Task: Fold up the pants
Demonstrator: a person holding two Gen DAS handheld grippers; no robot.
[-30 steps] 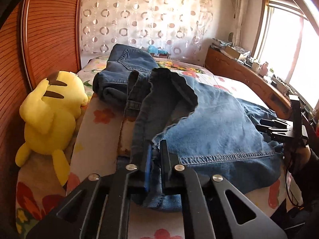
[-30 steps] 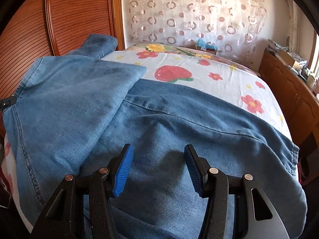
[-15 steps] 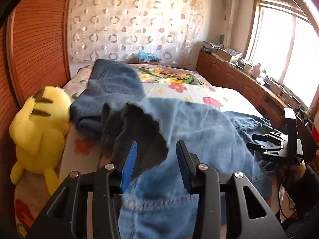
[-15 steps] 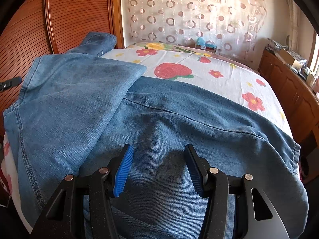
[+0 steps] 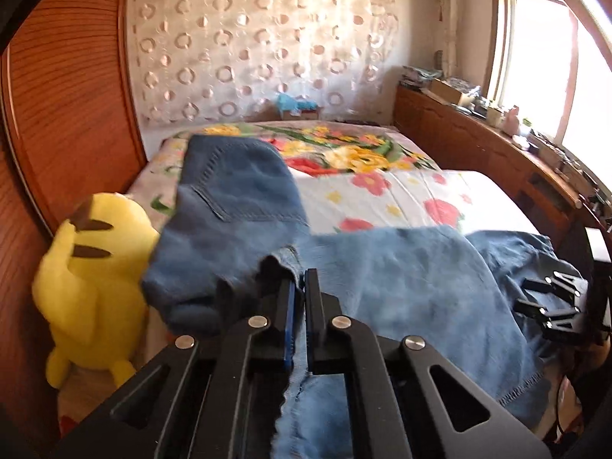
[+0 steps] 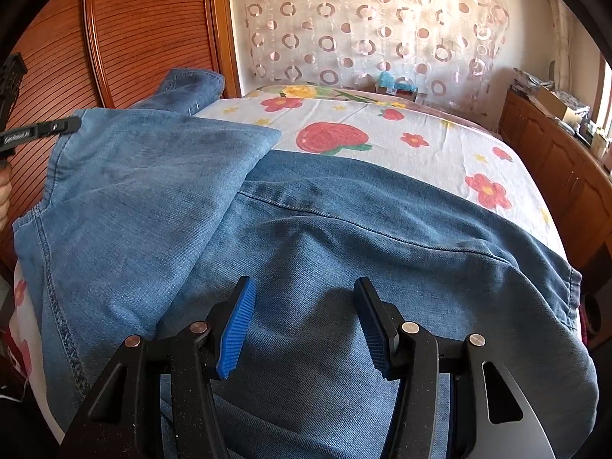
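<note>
The blue denim pants are spread across the floral bedsheet. A fold of denim is clamped by the left gripper, just closed; at its nine o'clock sits a yellow plush toy. The right gripper is held apart over the denim, nothing gripped.

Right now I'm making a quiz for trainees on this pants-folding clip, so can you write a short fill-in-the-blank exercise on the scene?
1. The left gripper has its jaws ____ on the jeans.
2. The right gripper holds its jaws ____ above the denim.
3. The plush toy beside the jeans is coloured ____.
4. The sheet on the bed is printed with ____.

Missing words: shut; open; yellow; flowers
</note>
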